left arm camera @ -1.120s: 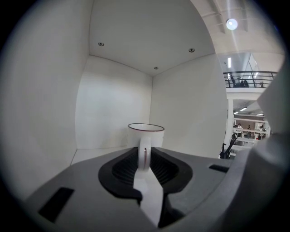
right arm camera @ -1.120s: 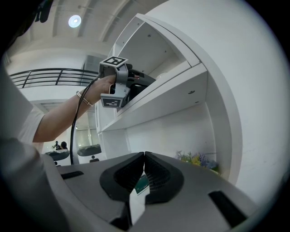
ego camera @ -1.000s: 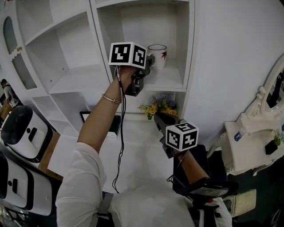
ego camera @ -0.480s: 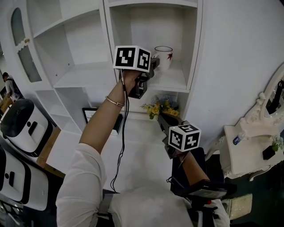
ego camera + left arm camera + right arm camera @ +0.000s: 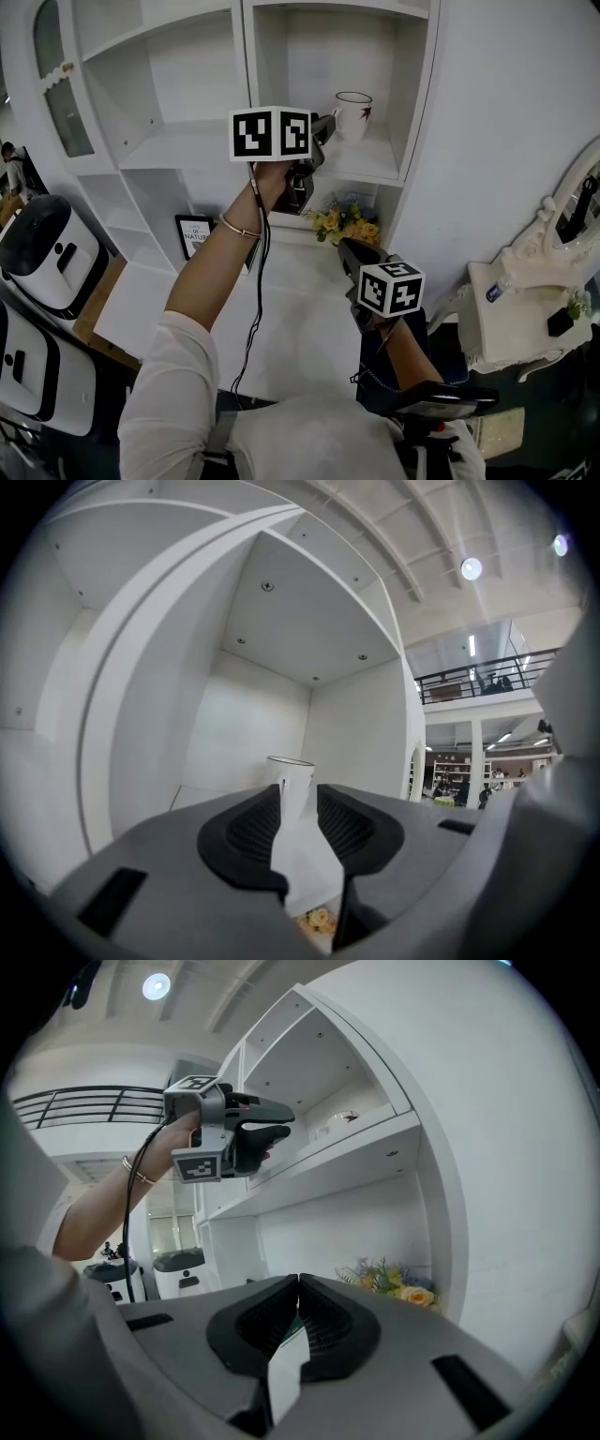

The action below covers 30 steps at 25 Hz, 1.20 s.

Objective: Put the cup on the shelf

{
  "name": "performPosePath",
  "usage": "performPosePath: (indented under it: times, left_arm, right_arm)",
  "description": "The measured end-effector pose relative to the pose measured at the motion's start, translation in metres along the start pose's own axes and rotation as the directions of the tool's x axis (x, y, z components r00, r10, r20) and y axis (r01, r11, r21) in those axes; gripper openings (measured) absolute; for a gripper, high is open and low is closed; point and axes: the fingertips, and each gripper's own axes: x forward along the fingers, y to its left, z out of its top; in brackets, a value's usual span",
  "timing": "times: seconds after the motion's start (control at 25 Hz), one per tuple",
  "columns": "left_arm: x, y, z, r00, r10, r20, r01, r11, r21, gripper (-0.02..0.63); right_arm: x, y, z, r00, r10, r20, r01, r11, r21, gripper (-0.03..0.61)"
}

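White shelving (image 5: 169,150) is pretty much the whole backdrop, with a white counter (image 5: 291,309) underneath. Closest in, the right gripper (image 5: 341,247) is held low over that counter. Its jaws are clamped together with nothing caught in them, which is seen plainly in its own view. Just past its tips, flowers (image 5: 345,223) are tucked into the low cubby under the shelf (image 5: 380,167), and a framed sign (image 5: 194,234) is propped off to their left.

Higher up, the left gripper (image 5: 326,129) is held out level at the front edge of the upper cubby by a hand (image 5: 272,178), with a bracelet (image 5: 234,227) worn on the wrist. Its jaws have just been opening and are spread wide, fully released, so nothing is gripped. The cup (image 5: 353,114) is only seen through the gap, standing past the tips and clear of both pads (image 5: 248,827). So the cup is already parked upright on the shelf, set back from the front edge, with a red leaf print turned outward.

Off to the left, two white machines (image 5: 42,258) are parked on the floor, and a white dresser (image 5: 511,314) is seen at the right.
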Motion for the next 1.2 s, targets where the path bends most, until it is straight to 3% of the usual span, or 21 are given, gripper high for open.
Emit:
performPosePath:
  times: [0.36, 0.72, 0.96, 1.2]
  left_arm:
    - [-0.046, -0.018, -0.022, 0.999, -0.013, 0.048, 0.012, 1.0, 0.009, 0.124]
    - [-0.089, -0.02, -0.065, 0.997, 0.048, 0.063, -0.053, 0.995, 0.087, 0.098]
    - [-0.11, -0.019, -0.106, 0.996, 0.065, 0.057, -0.067, 0.997, 0.029, 0.092]
    - [-0.135, -0.025, -0.144, 0.992, 0.109, 0.064, -0.112, 0.992, 0.053, 0.063]
  right_arm:
    - [-0.015, 0.011, -0.004, 1.0, -0.017, 0.015, 0.017, 1.0, 0.024, 0.026]
    - [-0.035, 0.02, -0.005, 0.997, -0.058, 0.057, 0.051, 0.992, 0.114, 0.026]
    - [-0.056, 0.027, -0.012, 0.992, -0.106, 0.075, 0.095, 0.985, 0.144, 0.026]
    - [-0.077, 0.037, -0.023, 0.987, -0.137, 0.081, 0.122, 0.978, 0.171, 0.026]
